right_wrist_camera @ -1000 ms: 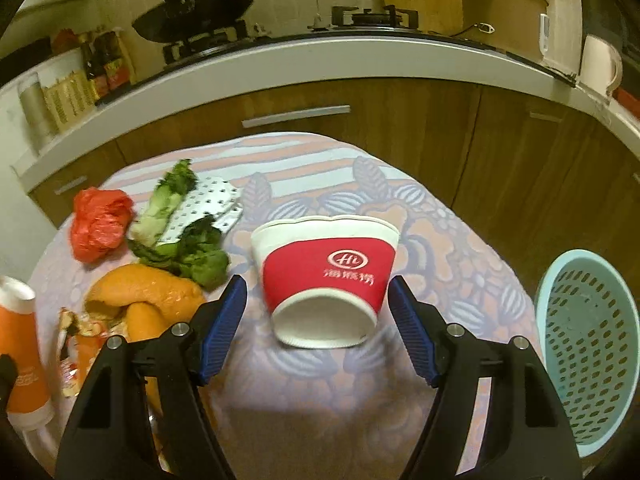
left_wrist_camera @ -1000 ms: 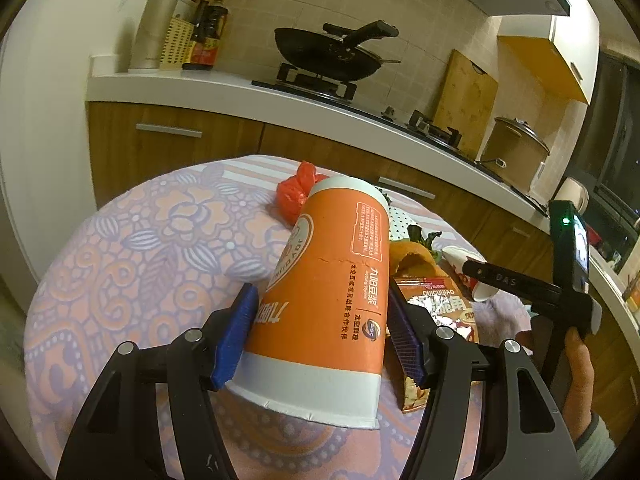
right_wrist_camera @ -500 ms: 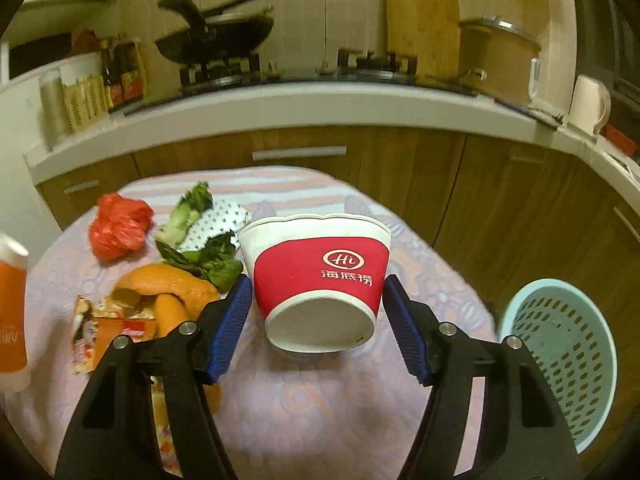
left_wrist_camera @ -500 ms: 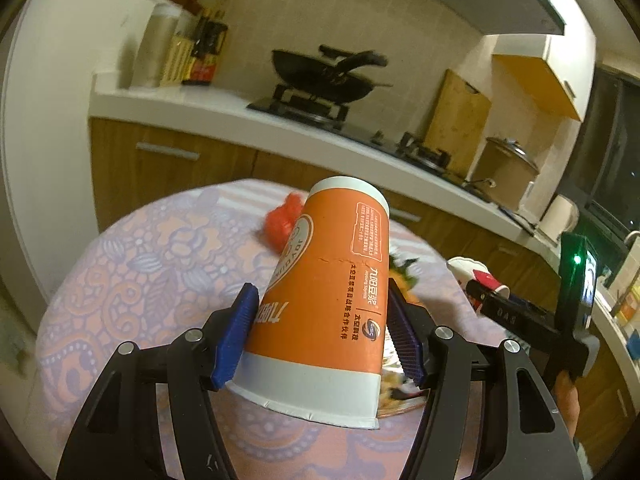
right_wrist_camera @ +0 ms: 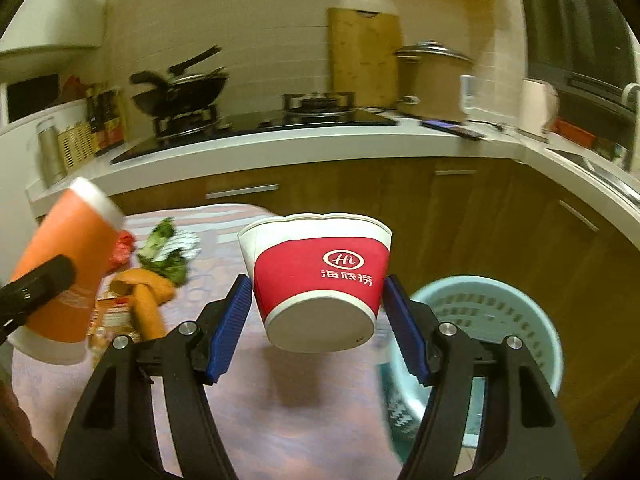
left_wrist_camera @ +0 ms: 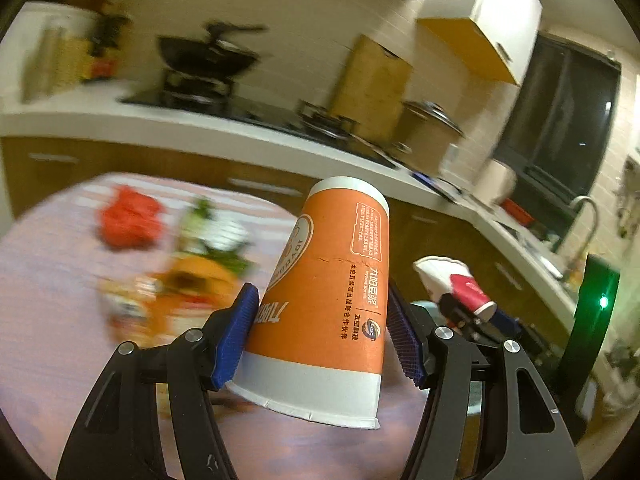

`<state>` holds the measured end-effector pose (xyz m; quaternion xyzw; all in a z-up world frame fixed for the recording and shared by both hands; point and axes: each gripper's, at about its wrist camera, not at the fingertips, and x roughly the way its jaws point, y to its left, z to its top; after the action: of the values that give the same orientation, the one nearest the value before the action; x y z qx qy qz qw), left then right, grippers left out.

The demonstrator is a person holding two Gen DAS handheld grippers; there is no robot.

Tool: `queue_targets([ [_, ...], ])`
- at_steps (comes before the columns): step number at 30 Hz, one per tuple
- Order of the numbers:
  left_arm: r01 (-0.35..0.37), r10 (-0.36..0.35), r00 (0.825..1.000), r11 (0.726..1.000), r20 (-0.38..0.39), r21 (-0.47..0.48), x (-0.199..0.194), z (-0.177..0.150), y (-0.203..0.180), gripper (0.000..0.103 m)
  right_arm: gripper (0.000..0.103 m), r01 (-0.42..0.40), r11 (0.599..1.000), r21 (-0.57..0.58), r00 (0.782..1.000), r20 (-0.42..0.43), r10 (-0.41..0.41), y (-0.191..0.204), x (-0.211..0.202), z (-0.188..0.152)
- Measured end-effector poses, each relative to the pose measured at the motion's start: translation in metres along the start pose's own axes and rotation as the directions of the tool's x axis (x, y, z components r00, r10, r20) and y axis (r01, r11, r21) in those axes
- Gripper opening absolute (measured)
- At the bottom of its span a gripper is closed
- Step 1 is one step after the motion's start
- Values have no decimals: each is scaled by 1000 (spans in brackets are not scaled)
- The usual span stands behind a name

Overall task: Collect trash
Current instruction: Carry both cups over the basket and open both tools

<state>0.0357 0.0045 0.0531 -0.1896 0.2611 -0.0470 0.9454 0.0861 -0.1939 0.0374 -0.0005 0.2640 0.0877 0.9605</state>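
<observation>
My left gripper (left_wrist_camera: 320,336) is shut on a tall orange paper cup (left_wrist_camera: 332,300), held upside down and tilted above the table. In the right wrist view that orange cup (right_wrist_camera: 64,272) shows at the left. My right gripper (right_wrist_camera: 316,328) is shut on a red and white paper bowl (right_wrist_camera: 316,276), lifted off the table with its base toward the camera. The same red bowl (left_wrist_camera: 452,280) appears at the right of the left wrist view. A light blue slotted basket (right_wrist_camera: 492,320) stands on the floor, right of the table.
On the patterned tablecloth (right_wrist_camera: 280,408) lie a red plastic bag (left_wrist_camera: 128,220), green vegetable scraps (right_wrist_camera: 164,252), orange peel (right_wrist_camera: 144,292) and a snack wrapper (right_wrist_camera: 108,316). Behind runs a kitchen counter (right_wrist_camera: 280,144) with a wok (right_wrist_camera: 180,92), cutting board and rice cooker.
Both grippers rose and swung right with their cups. The right one closed on the red bowl and lifted it off the table; the blue basket came closer.
</observation>
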Motion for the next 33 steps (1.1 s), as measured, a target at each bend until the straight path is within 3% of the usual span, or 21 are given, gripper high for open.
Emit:
queue_targets([
  [7, 96, -91, 991, 995, -96, 42, 56, -11, -67, 61, 64, 76, 994, 79, 997, -10, -75, -76, -10, -11],
  [13, 200, -175, 955, 976, -238, 86, 116, -32, -118, 61, 64, 143, 979, 144, 987, -89, -131, -138, 5, -32],
  [23, 213, -150, 899, 971, -412, 112, 203, -72, -157, 61, 64, 222, 961, 162, 941, -294, -168, -182, 59, -79],
  [29, 211, -134, 854, 972, -503, 100, 235, -92, -156, 63, 65, 255, 952, 167, 924, -334, -188, -196, 75, -93],
  [33, 188, -107, 847, 977, -520, 105, 243, -95, -153, 72, 66, 263, 946, 191, 917, -354, -184, -206, 78, -96],
])
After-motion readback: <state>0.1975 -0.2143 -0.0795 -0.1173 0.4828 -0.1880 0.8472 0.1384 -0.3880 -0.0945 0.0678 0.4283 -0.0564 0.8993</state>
